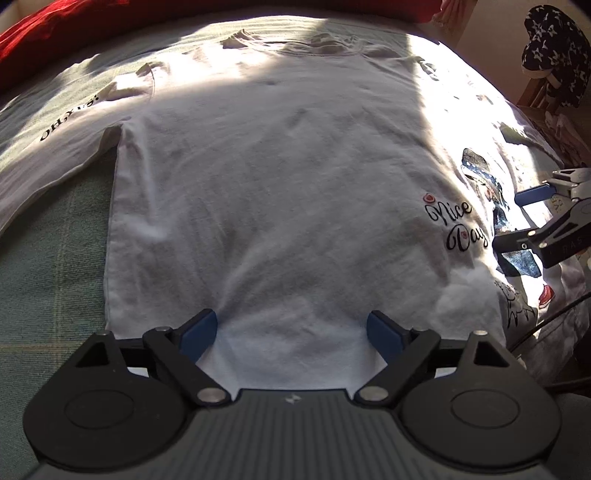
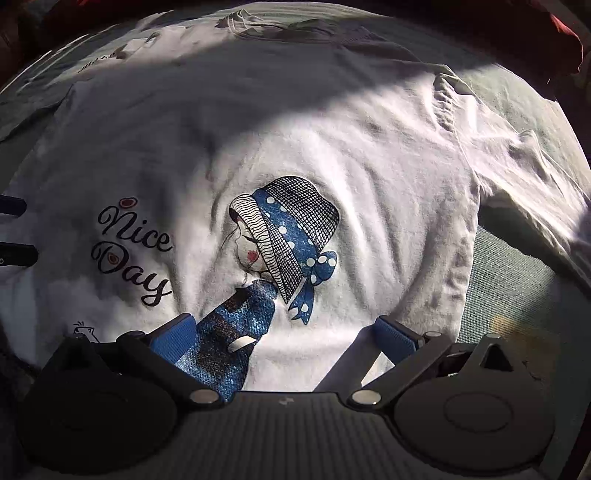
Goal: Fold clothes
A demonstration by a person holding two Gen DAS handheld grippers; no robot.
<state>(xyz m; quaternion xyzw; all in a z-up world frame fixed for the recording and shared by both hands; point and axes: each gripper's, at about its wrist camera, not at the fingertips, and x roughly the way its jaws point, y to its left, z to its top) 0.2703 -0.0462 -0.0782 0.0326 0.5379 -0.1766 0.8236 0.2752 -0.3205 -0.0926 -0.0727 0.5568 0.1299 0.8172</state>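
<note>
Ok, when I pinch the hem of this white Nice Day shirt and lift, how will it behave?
The white shirt already shows soft wrinkles lying flat, so it will likely drape and sag from wherever you pinch it. It looks thin and light. Pushed, it will probably bunch on the green cover rather than slide whole.

Green checked bed cover (image 1: 51,236) under everything, hard sunlight patch w/ deep shadow across it. Red fabric (image 1: 55,26) at far edge. Wooden chair (image 1: 535,92) top right w/ dark star-print cloth (image 1: 554,48) draped over it.
</note>
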